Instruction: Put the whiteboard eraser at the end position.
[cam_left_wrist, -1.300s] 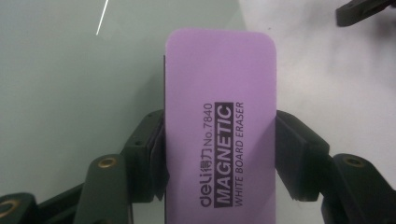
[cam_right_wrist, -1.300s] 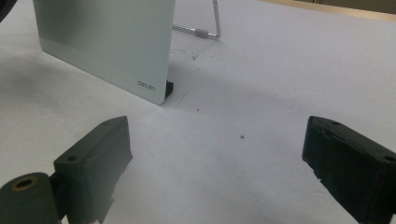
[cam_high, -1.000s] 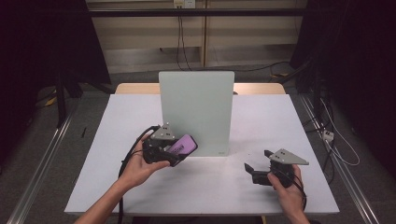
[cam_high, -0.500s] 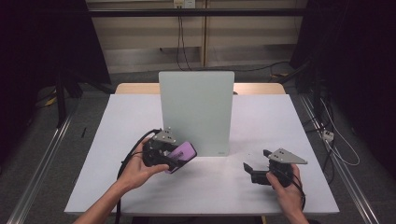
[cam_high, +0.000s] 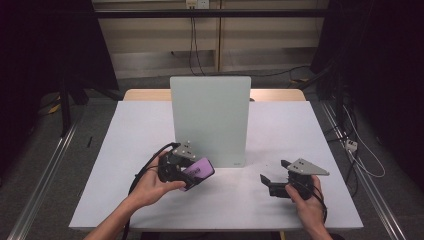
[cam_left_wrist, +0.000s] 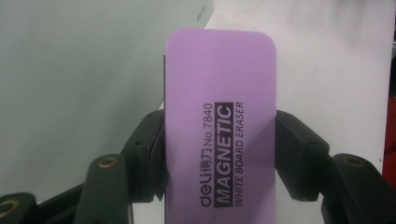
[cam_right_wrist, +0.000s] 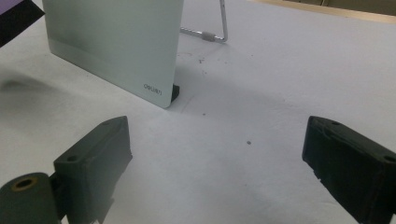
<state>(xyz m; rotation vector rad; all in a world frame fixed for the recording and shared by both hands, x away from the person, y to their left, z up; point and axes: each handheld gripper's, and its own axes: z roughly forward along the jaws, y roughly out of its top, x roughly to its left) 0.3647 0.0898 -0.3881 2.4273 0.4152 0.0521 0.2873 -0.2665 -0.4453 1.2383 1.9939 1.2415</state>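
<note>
- The purple whiteboard eraser (cam_left_wrist: 219, 135) sits between the jaws of the left gripper (cam_high: 192, 172), which pinch it by its long edges; its printed face is toward the left gripper view's camera.
- In the high view, the eraser (cam_high: 197, 171) is held above the white table (cam_high: 140, 135), just in front of the lower left part of the upright whiteboard (cam_high: 210, 117).
- The right gripper (cam_high: 272, 184) rests low over the table, to the right of the whiteboard and well apart from the eraser.
- Its jaws are spread wide, with nothing between them but bare table (cam_right_wrist: 261, 93).
- The whiteboard's lower corner (cam_right_wrist: 159, 93) stands ahead of the right gripper (cam_right_wrist: 217, 158).
</note>
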